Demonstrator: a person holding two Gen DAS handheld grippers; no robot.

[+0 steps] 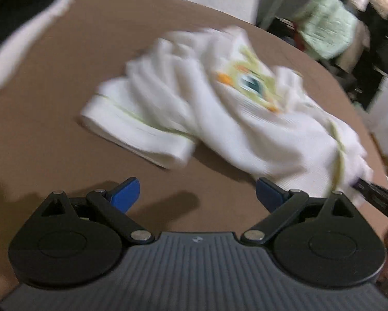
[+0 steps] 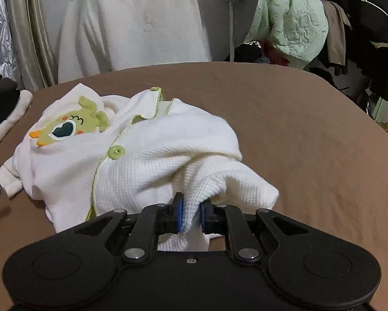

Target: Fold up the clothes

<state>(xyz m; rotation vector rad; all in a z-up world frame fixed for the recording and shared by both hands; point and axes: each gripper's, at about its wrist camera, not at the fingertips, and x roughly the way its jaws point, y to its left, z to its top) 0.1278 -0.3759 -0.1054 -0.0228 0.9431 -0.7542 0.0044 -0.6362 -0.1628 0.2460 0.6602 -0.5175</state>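
Note:
A white waffle-knit shirt (image 2: 131, 165) with green piping, a green button and a green cartoon patch lies crumpled on the brown table (image 2: 310, 142). My right gripper (image 2: 191, 213) is shut on a bunched fold of it at its near edge. In the left wrist view the same shirt (image 1: 219, 108) is blurred, with a sleeve cuff (image 1: 131, 129) pointing left. My left gripper (image 1: 197, 193) hovers open above bare table just in front of the shirt, nothing between its blue pads (image 1: 125, 193). The right gripper's black tip (image 1: 375, 194) shows at the shirt's right end.
Folded white and dark garments (image 2: 5, 108) sit at the table's left edge. Behind the table hang a white robe (image 2: 131, 23), a pale green jacket (image 2: 292, 28) and dark clothes (image 2: 370, 26). Bare brown surface spreads to the right of the shirt.

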